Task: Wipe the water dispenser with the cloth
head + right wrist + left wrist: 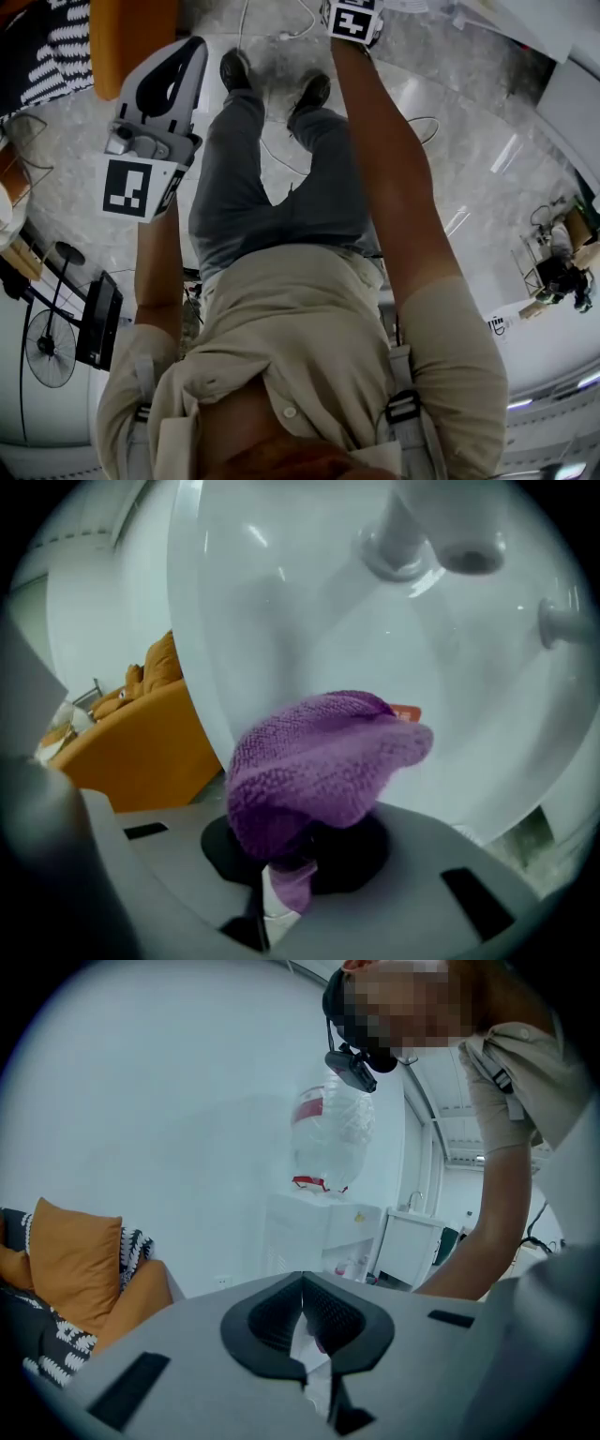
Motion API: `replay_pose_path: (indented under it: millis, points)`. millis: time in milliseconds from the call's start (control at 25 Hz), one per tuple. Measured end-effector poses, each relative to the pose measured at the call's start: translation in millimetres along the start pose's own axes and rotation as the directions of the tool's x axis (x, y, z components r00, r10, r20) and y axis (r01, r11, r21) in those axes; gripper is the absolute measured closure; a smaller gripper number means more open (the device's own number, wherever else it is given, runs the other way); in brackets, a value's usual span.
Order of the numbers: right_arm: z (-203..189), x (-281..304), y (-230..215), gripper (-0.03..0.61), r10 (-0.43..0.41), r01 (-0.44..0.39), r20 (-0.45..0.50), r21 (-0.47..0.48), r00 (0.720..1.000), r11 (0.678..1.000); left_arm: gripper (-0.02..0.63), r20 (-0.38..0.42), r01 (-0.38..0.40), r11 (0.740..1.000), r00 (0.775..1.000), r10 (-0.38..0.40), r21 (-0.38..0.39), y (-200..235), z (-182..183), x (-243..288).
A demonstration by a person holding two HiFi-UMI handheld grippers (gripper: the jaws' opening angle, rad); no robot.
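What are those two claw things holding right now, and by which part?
The right gripper's jaws pinch a fuzzy purple cloth by one bunched end; the rest bulges out beyond them. The left gripper's jaws are closed on nothing.

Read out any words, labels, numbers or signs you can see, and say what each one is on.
Nothing is readable.
Red label on bottle: too blurred.
Yellow sticker on dispenser: too small.
Orange tag on cloth: too blurred.
Squares on marker cubes: patterns only, no letters.
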State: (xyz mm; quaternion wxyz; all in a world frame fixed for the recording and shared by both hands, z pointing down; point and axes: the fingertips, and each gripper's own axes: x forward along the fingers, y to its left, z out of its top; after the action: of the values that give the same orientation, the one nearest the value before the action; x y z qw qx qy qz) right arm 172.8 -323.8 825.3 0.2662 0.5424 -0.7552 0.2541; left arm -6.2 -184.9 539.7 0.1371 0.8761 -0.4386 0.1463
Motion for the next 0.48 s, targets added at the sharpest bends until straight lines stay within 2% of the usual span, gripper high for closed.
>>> replay_pose_path:
  millis: [120,240,320,400,480]
  points:
    - [3.8,-4.9,-8.4,0.517,-0.012,0.011,0.012,0.028,1.0,1.0,0.597,-0.026,0.02,1.0,0.999,-0.019,0.018,-4.0,-5.6,3.8]
    - [0.8,-11.1,-40.0,0.505,-0.053,0.053,-0.002,-0.002,0.999,0.999,0.597,-0.019,0.032,0.999,0.999,-0.032,0.023,-9.5,-1.5,11.3]
    - [-12.9,-19.7,-82.0,0.505,-0.138,0.138,-0.026,0.03,0.99,0.99,0.597,-0.017,0.037,0.999,0.999,-0.037,0.023,-11.4,0.5,15.7]
    - [-38.6,-35.1,-138.3,0.505,-0.255,0.263,-0.087,0.106,0.963,0.959,0.597,-0.018,0.04,0.999,0.999,-0.039,0.025,-12.0,1.7,17.9]
    - [-53.4,-53.6,-183.2,0.505,-0.33,0.345,-0.128,0.126,0.935,0.93,0.597,-0.012,0.037,0.999,0.999,-0.037,0.022,-11.7,3.5,20.3]
